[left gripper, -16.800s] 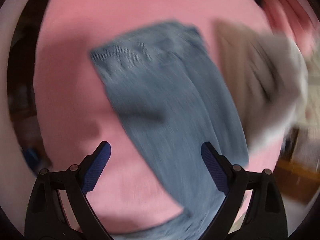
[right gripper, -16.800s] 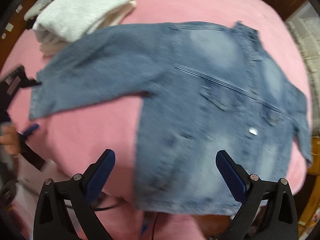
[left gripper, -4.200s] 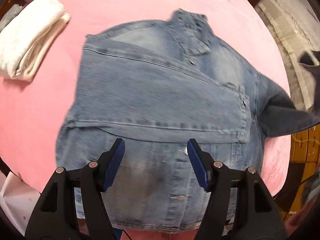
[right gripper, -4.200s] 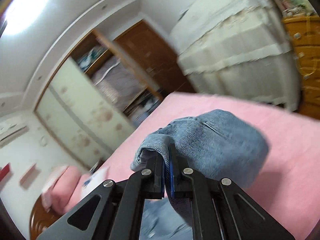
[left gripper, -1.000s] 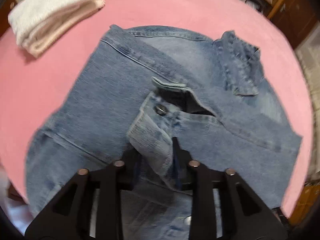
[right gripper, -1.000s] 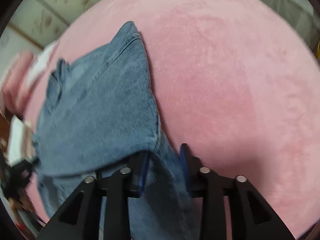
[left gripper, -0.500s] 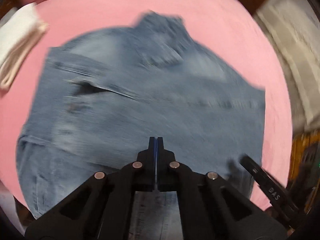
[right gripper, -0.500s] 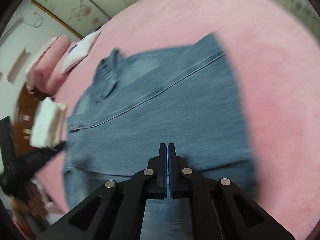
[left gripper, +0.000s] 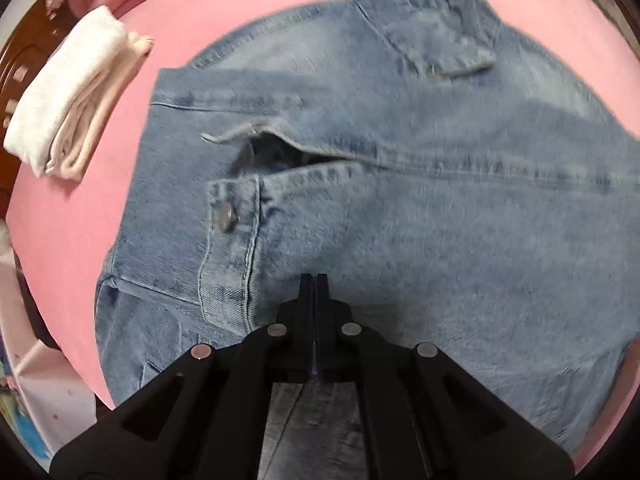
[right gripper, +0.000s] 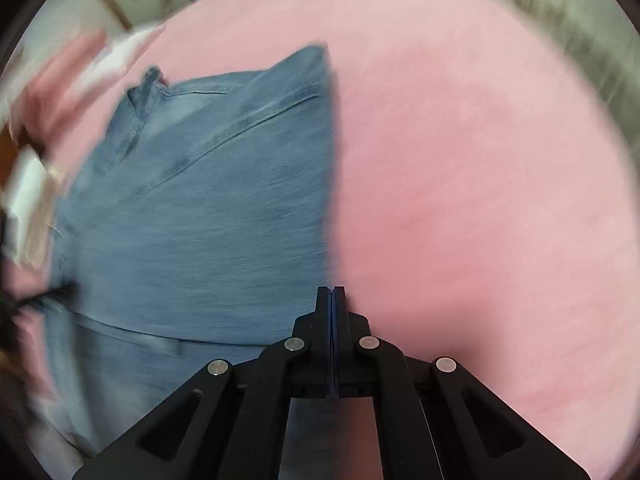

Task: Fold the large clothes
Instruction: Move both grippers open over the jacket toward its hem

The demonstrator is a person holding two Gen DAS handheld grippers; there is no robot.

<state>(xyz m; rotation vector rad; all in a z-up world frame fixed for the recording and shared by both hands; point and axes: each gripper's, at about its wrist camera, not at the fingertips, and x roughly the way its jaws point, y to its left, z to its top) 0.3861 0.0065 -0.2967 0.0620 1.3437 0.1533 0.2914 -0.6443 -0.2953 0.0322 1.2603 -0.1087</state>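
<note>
Left gripper (left gripper: 314, 280): jaws clenched flat together with nothing pinched, poised over the middle of the denim jacket (left gripper: 400, 208), just beside a folded-in sleeve cuff (left gripper: 232, 216) with its metal button. Right gripper (right gripper: 331, 292): jaws likewise pressed together and empty, tips at the jacket's straight right-hand folded edge where denim meets the pink bedspread (right gripper: 480, 180). The jacket lies flat on the bedspread, collar (left gripper: 432, 28) away from the grippers, a folded white garment (left gripper: 68, 96) well apart at far left.

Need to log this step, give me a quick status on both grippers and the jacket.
Left gripper shut, empty. Right gripper shut, empty. Denim jacket flat on pink bed, sleeves folded in. Folded white cloth clear.
</note>
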